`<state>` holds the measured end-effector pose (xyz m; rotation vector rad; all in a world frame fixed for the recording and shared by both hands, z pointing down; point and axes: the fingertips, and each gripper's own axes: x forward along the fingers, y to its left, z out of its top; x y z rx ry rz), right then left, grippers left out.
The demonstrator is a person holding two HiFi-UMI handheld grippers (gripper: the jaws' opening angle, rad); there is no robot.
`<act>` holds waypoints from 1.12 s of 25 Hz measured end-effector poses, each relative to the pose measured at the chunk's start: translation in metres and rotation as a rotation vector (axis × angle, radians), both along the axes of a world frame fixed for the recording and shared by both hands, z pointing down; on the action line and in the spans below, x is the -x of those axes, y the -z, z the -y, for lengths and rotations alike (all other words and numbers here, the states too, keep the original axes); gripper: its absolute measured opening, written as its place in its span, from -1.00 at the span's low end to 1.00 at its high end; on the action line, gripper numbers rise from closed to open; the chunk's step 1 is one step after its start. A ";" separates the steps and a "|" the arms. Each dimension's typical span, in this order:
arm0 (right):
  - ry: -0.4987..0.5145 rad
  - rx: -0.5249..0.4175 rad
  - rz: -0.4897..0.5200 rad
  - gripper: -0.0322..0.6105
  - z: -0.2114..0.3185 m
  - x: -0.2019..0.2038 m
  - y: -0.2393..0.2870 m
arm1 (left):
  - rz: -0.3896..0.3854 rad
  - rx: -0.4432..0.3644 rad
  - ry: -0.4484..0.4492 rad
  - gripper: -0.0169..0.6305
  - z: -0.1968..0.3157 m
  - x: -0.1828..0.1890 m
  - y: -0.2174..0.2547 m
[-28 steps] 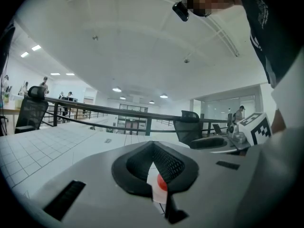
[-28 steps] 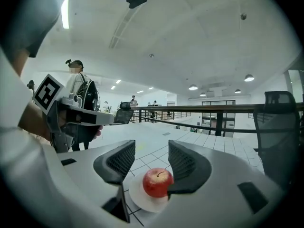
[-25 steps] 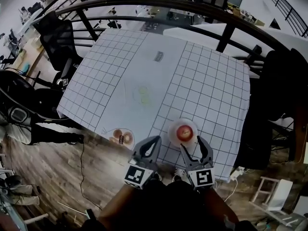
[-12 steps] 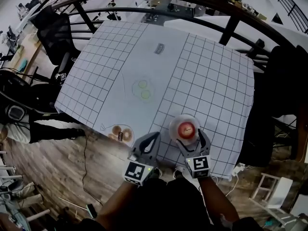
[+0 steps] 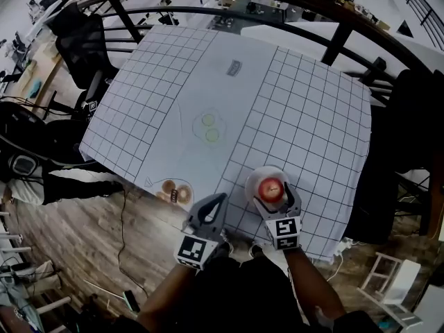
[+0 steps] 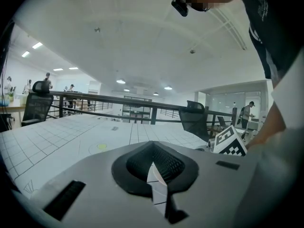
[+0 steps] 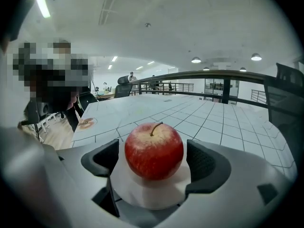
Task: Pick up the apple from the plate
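A red apple (image 5: 270,187) (image 7: 154,150) sits upright, stem up, on a small white plate (image 5: 252,180) (image 7: 151,194) near the front edge of the gridded white table. My right gripper (image 5: 276,199) (image 7: 154,159) is low at the plate. Its jaws are opening, one dark pad on each side of the apple with a gap to it on both sides. My left gripper (image 5: 220,200) (image 6: 153,148) hovers left of the plate at the table's front edge. Its tips meet and it holds nothing.
A small dish with brown food (image 5: 173,193) (image 7: 86,123) lies at the front edge, left of my left gripper. Two yellow-green discs (image 5: 210,127) and a small dark label (image 5: 234,67) lie farther up the table. A black railing (image 5: 333,40) and an office chair (image 5: 83,54) stand beyond.
My right gripper has come down and forward until its fingers flank the apple, and its jaws have spread wider. The left gripper has sunk a little.
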<state>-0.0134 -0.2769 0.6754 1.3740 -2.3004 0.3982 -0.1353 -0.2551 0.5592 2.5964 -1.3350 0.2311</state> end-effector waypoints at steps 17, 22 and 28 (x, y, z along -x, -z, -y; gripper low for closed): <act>-0.002 0.029 -0.029 0.40 0.008 0.000 -0.011 | 0.031 0.003 0.032 -0.89 0.002 0.008 -0.007; -0.002 0.000 -0.034 0.39 0.009 -0.003 -0.006 | 0.027 -0.003 0.035 -0.89 0.003 0.007 -0.002; 0.000 -0.049 -0.018 0.39 0.008 -0.005 0.031 | 0.035 -0.014 0.029 -0.89 0.003 0.007 0.005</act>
